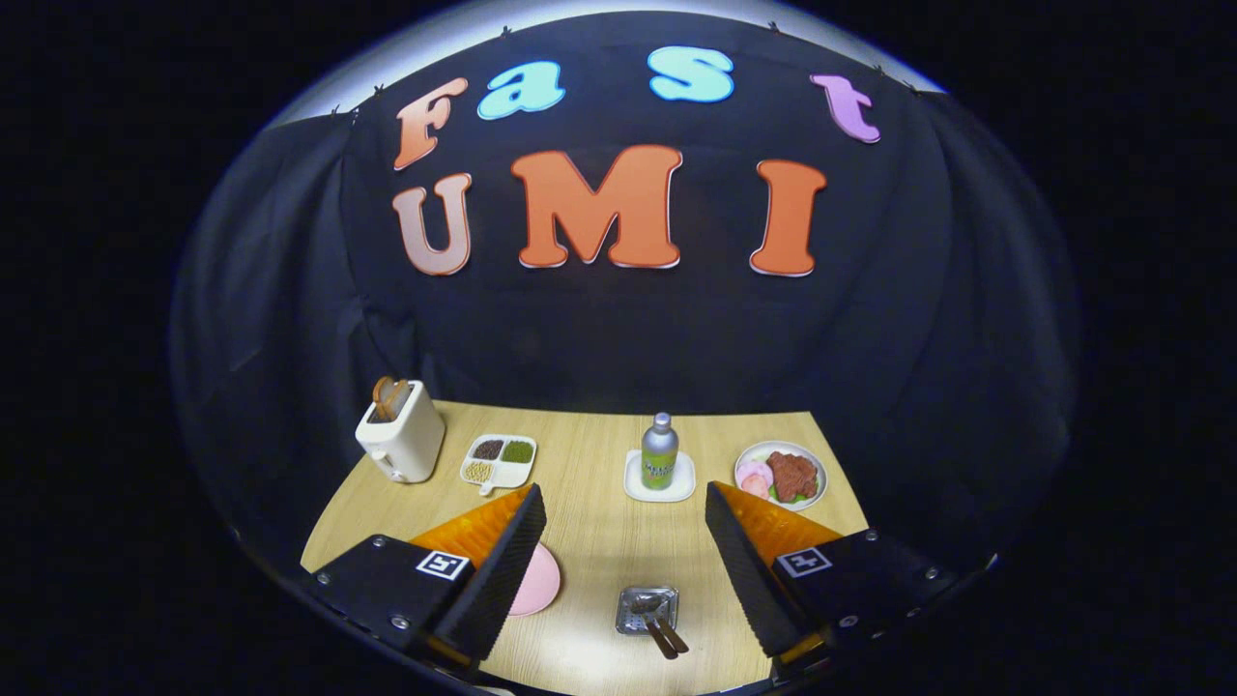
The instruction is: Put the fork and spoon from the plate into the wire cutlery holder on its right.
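We find the gripper [625,541] spread wide, grasping nothing; the wire cutlery holder [647,611], handles [667,638] protruding, sits between its fingers, pink plate [537,580] left.

We see a staged recording booth, not a real kitchen: black cloth [618,329] hangs as the far wall behind a small wooden table [589,541], dressed like a dining scene with a toaster [401,432] far left, a sectioned dish [500,459], a bottle [659,451] and a food plate [781,475] far right.
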A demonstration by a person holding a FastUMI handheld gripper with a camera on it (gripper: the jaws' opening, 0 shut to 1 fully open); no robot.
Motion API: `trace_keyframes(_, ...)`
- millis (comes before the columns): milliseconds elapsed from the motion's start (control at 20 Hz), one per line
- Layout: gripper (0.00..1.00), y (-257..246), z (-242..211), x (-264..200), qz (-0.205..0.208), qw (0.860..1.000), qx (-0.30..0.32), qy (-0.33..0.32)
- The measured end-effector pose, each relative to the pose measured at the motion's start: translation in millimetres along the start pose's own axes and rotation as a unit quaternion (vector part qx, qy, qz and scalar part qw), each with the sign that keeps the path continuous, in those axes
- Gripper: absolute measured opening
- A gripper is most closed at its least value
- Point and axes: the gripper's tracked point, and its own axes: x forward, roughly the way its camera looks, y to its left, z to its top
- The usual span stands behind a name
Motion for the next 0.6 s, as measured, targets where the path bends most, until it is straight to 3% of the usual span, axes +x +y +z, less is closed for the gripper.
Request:
trace_keyframes(300,0.99,-7.8,28.3,-20.8,-0.042,0.995,0.003,-0.095)
trace_keyframes(600,0.99,6.3,11.0,-22.2,-0.048,0.994,0.028,-0.091)
